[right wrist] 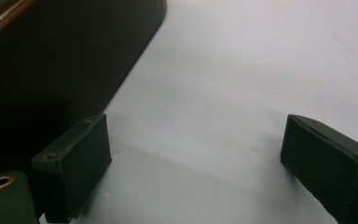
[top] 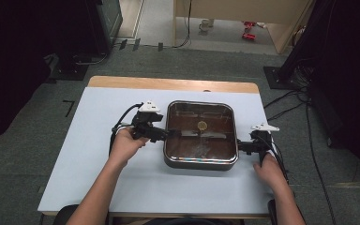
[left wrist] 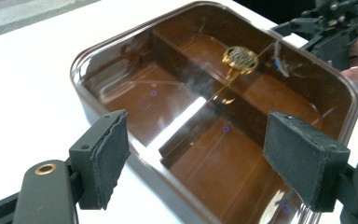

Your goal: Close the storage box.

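High view: left claw (top: 165, 134) and right claw (top: 240, 147), both released, flank brown square lidded divided pot (top: 200, 135) on white counter (top: 98, 154); keep both level, close together on pot's sides.

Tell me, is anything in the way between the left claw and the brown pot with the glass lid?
Nothing visible: the open left claw hangs right at the near edge of the brown square pot, glass lid on.

No text, label, brand, number or sign could be read anywhere; the round gold emblem (left wrist: 240, 58) on the lid of the brown box (top: 200, 135) was too small to make out.
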Motion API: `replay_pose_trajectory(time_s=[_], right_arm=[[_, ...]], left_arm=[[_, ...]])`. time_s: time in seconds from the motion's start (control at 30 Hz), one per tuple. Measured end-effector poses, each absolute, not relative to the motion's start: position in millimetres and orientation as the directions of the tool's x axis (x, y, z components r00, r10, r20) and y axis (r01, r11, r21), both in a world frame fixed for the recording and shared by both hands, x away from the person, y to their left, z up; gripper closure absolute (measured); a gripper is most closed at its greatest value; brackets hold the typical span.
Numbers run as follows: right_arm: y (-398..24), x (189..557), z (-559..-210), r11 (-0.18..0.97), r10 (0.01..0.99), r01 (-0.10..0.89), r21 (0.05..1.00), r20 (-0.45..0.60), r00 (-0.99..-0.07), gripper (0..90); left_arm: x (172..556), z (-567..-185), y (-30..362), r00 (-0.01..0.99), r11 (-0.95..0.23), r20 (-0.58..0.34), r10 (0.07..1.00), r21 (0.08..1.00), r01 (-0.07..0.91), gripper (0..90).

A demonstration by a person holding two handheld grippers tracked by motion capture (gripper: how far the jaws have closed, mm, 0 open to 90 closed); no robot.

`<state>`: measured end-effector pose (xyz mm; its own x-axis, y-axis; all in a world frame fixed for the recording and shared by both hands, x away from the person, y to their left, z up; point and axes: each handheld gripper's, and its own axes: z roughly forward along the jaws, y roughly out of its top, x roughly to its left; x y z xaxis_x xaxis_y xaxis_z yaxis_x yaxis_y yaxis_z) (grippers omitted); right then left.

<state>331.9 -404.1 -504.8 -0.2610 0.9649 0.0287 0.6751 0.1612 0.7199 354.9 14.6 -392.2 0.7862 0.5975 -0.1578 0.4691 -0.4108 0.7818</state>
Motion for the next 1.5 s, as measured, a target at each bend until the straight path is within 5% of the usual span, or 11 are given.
replay_pose_trajectory(time_s=[0.93,1.5], right_arm=[[-404,332,-505,0.161,0.965,0.675,0.720,0.030,-0.262,7.7],[-404,332,-505,0.160,0.965,0.676,0.720,0.030,-0.261,7.7]], left_arm=[[310,-445,76,0.678,-0.365,-0.066,0.732,0.803,0.472,20.1],[309,-481,72,0.649,-0.398,-0.046,0.759,0.757,0.518,20.6]])
